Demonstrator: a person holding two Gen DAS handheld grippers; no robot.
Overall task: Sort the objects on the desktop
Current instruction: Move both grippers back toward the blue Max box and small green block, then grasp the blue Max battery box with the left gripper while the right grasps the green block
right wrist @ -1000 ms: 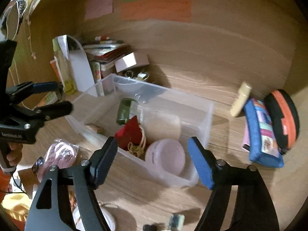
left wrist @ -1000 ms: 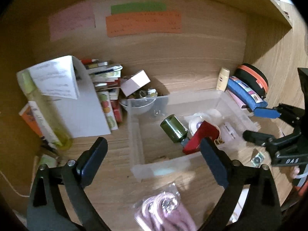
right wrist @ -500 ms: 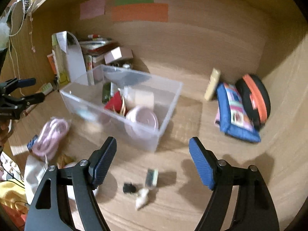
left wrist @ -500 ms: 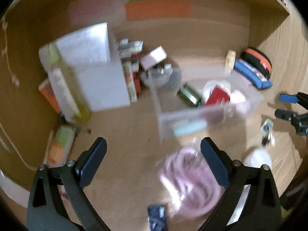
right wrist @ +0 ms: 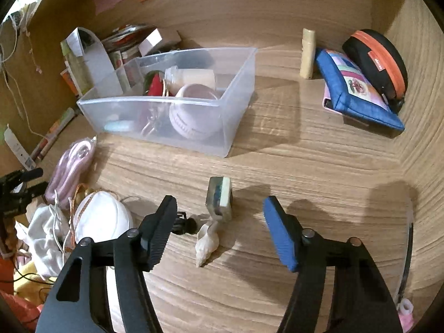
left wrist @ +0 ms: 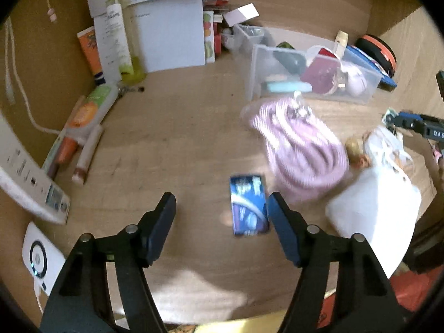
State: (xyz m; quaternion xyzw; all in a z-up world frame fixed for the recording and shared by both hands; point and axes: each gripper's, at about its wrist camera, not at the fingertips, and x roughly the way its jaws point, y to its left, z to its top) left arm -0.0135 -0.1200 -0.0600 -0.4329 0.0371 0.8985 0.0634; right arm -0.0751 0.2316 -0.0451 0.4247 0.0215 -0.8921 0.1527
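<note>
Your left tool (left wrist: 220, 211) hangs over the wooden tabletop (left wrist: 155, 144) with its jaws half-wide; they have just been closing, and nothing is pinched yet. The small blue printed packet (left wrist: 248, 204) lies flat just inside its right finger, apart from the pad as far as the blur shows. Just beyond and right of it sits the coiled pink cord in a clear bag (left wrist: 301, 149), then the white drawstring pouch (left wrist: 371, 202).

Further right, the clear plastic bin (right wrist: 155, 104) already holds a round pink case, a red item and a pale bottle, so I judge the sorting partly done.

Your right tool (right wrist: 220, 227) is also half-wide and empty, having just been narrowing. Between its fingers lie a cream seashell (right wrist: 206, 240) and a small green-and-white block (right wrist: 220, 198); a tiny black clip (right wrist: 184, 224) rests beside its left finger. All these loose pieces remain to be binned.
</note>
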